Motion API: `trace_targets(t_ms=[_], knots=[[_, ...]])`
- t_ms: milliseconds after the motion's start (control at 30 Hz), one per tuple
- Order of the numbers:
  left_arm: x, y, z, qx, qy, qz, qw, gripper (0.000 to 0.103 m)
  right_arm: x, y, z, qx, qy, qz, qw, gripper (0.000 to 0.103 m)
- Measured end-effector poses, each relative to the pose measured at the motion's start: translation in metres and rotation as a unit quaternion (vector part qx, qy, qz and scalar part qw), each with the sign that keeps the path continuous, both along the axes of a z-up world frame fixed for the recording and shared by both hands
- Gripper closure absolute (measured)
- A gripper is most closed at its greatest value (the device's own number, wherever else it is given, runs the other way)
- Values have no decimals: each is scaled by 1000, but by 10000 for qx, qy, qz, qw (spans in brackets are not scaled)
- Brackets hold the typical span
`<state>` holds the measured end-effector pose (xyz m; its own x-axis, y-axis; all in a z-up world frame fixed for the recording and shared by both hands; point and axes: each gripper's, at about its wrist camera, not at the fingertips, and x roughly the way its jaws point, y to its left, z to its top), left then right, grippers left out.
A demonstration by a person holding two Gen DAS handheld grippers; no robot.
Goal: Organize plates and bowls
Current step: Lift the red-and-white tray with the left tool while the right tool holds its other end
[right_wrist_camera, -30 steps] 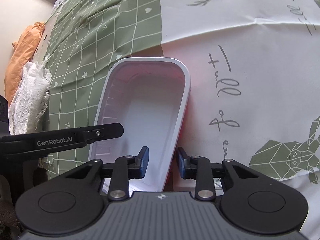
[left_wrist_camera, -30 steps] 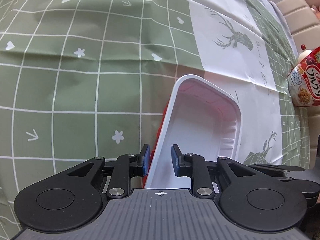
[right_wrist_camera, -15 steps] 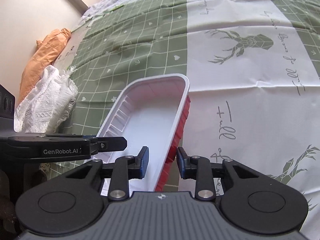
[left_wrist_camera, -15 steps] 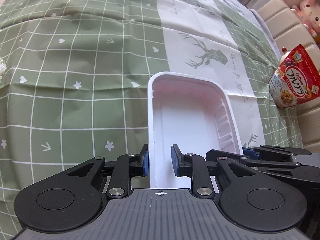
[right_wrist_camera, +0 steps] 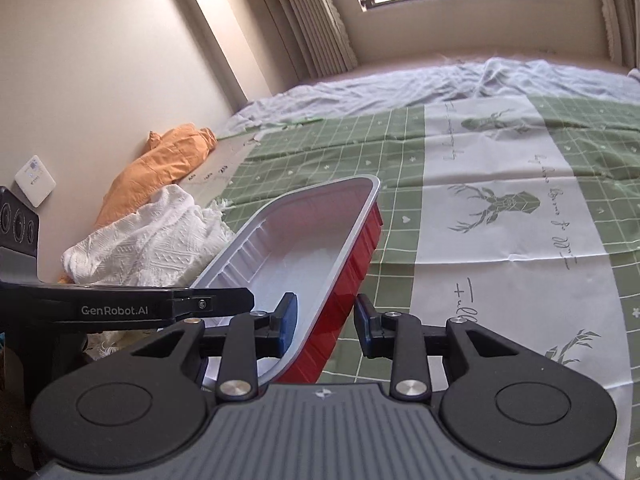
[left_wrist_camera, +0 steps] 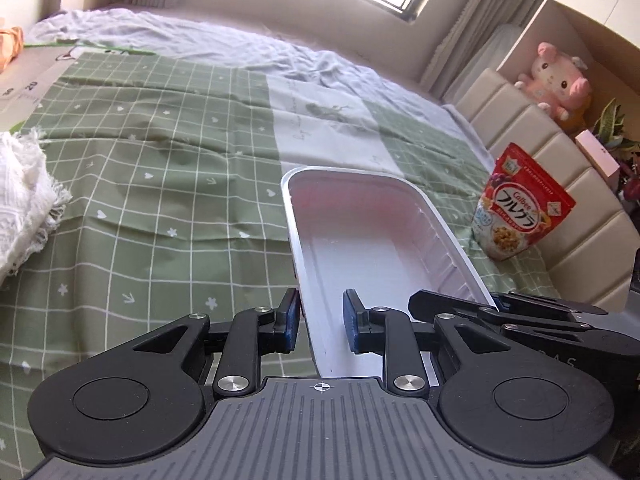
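Tongs, left (left_wrist_camera: 319, 326) and right (right_wrist_camera: 325, 326), each clamp a rim of the tray (left_wrist_camera: 372, 240), now lifted clear above the bed (left_wrist_camera: 160, 160), ready for carrying.

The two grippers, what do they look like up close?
Both the left gripper and right gripper are matte black with round pivot housings, silver screws, blue pads on the fingers and a ribbed grey base. White "GenRobot.AI" lettering marks the left one's side in the right view.
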<state>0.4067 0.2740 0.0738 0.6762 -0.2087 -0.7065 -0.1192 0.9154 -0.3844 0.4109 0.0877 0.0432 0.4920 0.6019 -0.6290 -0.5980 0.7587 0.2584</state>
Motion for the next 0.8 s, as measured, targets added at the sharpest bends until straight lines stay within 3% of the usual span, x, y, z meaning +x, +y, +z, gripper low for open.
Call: trace_targets(t_ms=[233,333,467,633,800], knots=[[-65,-28,33,-154,-130,62,9998,78,-86,-25,36,-78,-617,-55,9980,71],[-92,-40,48,20,-305,-25,9995,78,-107,-38,44,83,-571,-40,9983,70],[-109,-45,46,-88,-185,-10,9998,78,-125,-52,31,166,-509,38,9986,69],[-134,-54,26,112,-272,37,9996,78,-131,-62,0,305,-185,129,9993,69],[-152,-62,7,115,-363,-23,9993,78,-143,-62,-17,135,-432,104,9989,69]])
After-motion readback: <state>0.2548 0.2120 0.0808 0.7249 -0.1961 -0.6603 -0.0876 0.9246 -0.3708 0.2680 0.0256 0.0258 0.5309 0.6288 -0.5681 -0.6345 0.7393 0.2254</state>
